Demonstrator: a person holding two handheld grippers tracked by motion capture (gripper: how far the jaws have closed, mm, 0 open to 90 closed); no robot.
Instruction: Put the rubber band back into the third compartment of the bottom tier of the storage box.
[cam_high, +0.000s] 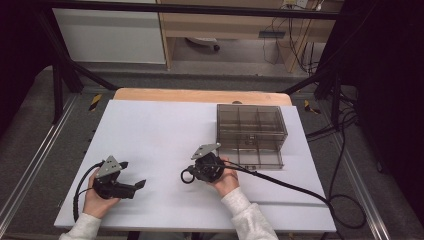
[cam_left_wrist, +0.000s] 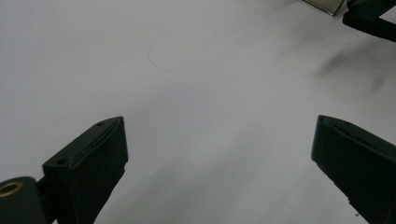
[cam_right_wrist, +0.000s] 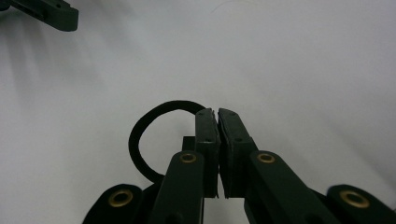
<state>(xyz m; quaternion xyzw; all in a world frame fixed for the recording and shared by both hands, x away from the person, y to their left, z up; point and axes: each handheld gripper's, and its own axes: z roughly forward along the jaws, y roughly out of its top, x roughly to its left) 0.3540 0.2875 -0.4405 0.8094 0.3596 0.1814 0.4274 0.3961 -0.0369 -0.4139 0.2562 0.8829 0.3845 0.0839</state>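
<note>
On the white table top (cam_high: 165, 130), my right gripper (cam_high: 194, 174) points left, its jaws closed together at the tips (cam_right_wrist: 217, 112). A thin black ring (cam_high: 183, 176) sticks out from them to the left. In the right gripper view the ring (cam_right_wrist: 135, 135) curves up to the jaw tips, where it looks pinched. My left gripper (cam_high: 132, 174) rests at the front left with its jaws wide apart (cam_left_wrist: 222, 123) and only bare table between them.
A clear grey box (cam_high: 251, 132) with several compartments stands at the back right, just beyond the right gripper. A black cable (cam_high: 300, 190) trails from the right gripper to the table's right edge. Wooden furniture and cables stand past the far edge.
</note>
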